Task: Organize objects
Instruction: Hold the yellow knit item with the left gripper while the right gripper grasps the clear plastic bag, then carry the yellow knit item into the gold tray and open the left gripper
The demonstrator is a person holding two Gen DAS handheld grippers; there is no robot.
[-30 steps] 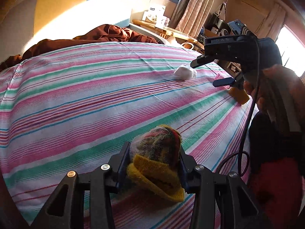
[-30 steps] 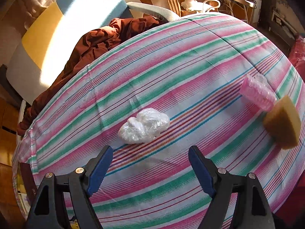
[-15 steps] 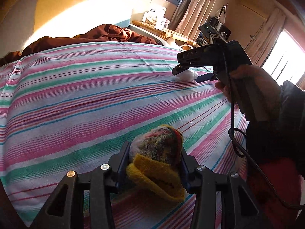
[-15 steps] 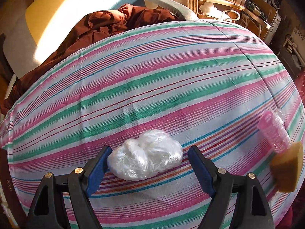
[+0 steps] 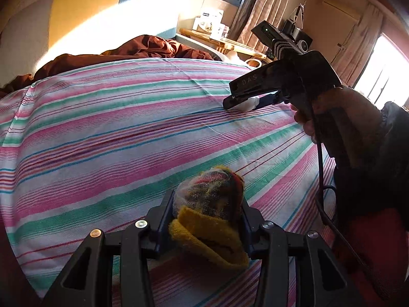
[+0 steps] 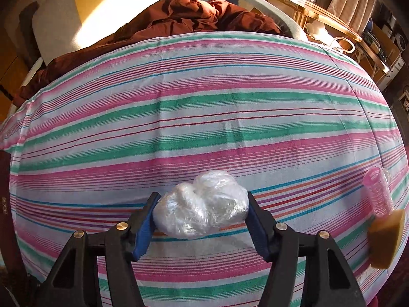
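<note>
In the left wrist view my left gripper (image 5: pixel 206 200) is shut on a rolled knitted bundle (image 5: pixel 209 222), yellow with multicoloured stripes, low over the striped bed sheet (image 5: pixel 115 133). Further back on the right, a hand holds my right gripper (image 5: pixel 242 103) tilted down onto a crumpled clear plastic bag (image 5: pixel 248 104). In the right wrist view the plastic bag (image 6: pixel 204 206) lies on the sheet between the blue pads (image 6: pixel 143 226). The right gripper (image 6: pixel 202 202) has its jaws closing, and both pads touch the bag's sides.
A pink ribbed roller (image 6: pixel 378 194) and a yellow sponge (image 6: pixel 386 240) lie at the bed's right edge. A brown blanket (image 6: pixel 179 23) is bunched at the headboard end. A wooden bedside table (image 6: pixel 319 12) with boxes stands beyond the bed.
The right gripper moved forward and down over the plastic bag, rolled level, and its jaws narrowed until the pads met the bag. The left gripper kept still with the bundle.
</note>
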